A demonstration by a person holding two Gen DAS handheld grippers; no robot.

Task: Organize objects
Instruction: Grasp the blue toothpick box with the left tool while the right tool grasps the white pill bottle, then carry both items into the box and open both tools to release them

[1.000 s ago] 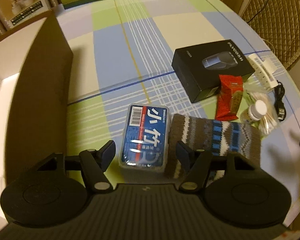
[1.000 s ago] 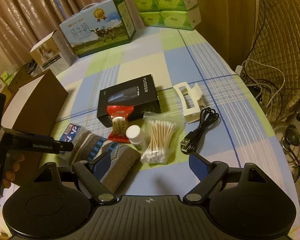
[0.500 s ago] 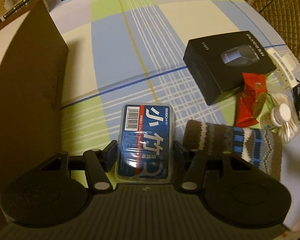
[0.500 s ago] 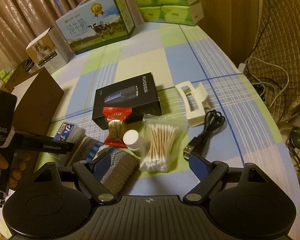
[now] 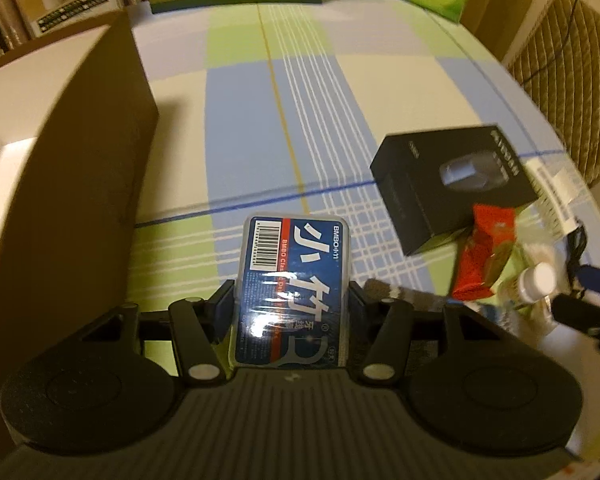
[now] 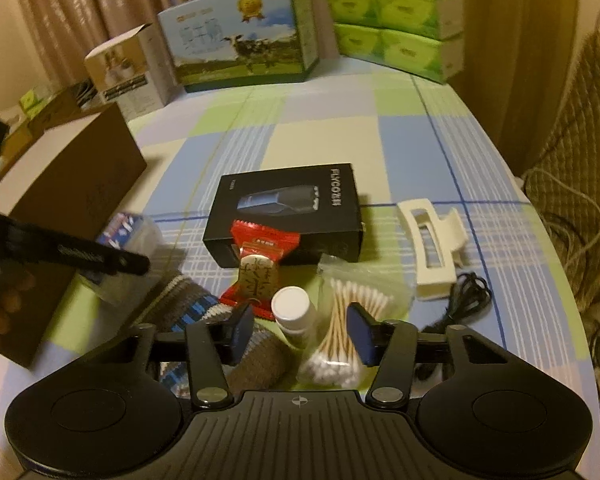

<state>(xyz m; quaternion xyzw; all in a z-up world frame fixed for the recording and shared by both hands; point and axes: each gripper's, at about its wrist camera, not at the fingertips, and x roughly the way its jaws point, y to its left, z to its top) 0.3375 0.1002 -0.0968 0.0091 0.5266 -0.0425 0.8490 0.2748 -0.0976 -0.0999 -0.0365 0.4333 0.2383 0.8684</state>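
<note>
Left gripper point(image 5: 292, 304) closed snugly on a blue toothpick box point(image 5: 294, 280), both pads pressed against its long sides, the box seemingly just off the checked tablecloth point(image 5: 240, 100) beside a brown cardboard box point(image 5: 72, 184). Box face: white characters, barcode, clear glossy wrap. Right gripper point(image 6: 300, 330) partly open, gripping nothing, poised around one white-capped bottle point(image 6: 294, 312) and one bag of cotton swabs point(image 6: 352, 320). Nearby: one black shaver box point(image 6: 288, 212), one red snack packet point(image 6: 260, 268), one striped sock point(image 6: 196, 312), one white hair claw point(image 6: 432, 244), one black cable point(image 6: 464, 300).
</note>
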